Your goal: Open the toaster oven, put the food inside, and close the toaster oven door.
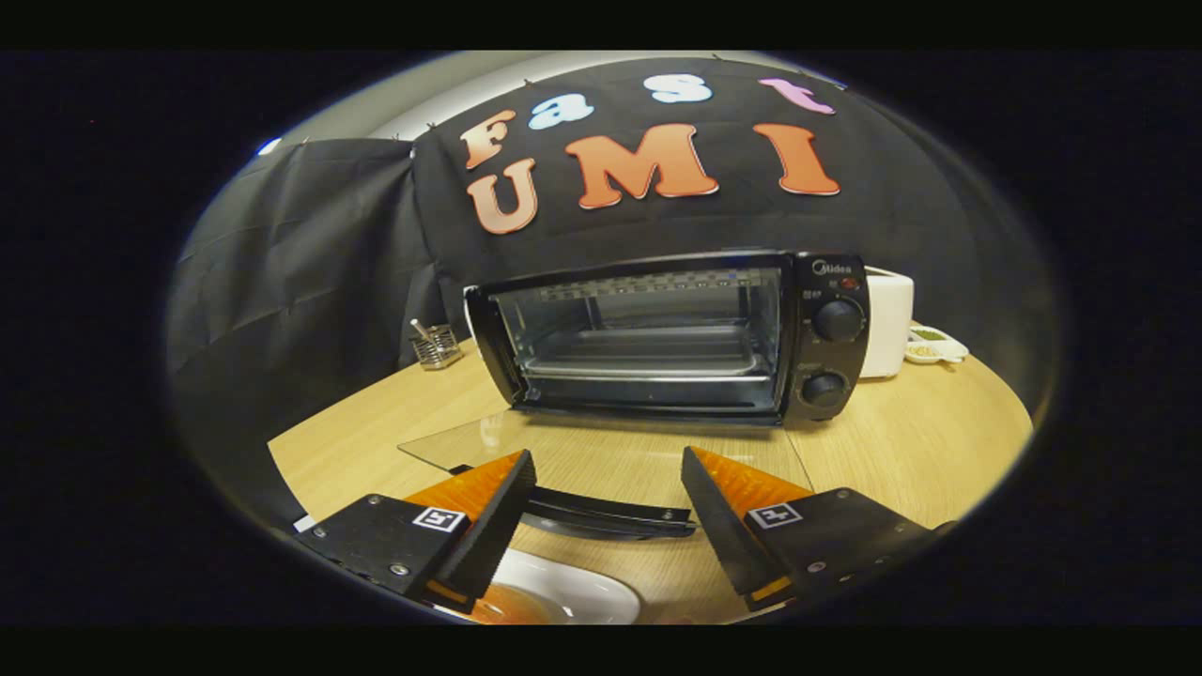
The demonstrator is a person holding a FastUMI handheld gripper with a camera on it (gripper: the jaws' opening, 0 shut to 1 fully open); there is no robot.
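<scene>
One toaster oven [657, 333] sits on the worktop [920, 451] beyond the tongs [608, 479], glass door [582, 451] folded down flat. White plate [563, 591] lies under the fingers. Tongs spread wide, holding nothing.

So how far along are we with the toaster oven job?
Done: the toaster oven is open, its glass door folded down flat on the table, with the rack inside bare. In hand: nothing; the claw is open, above the door's handle. Left: pick up the food from the white plate below the fingers, load it, shut the door.
</scene>
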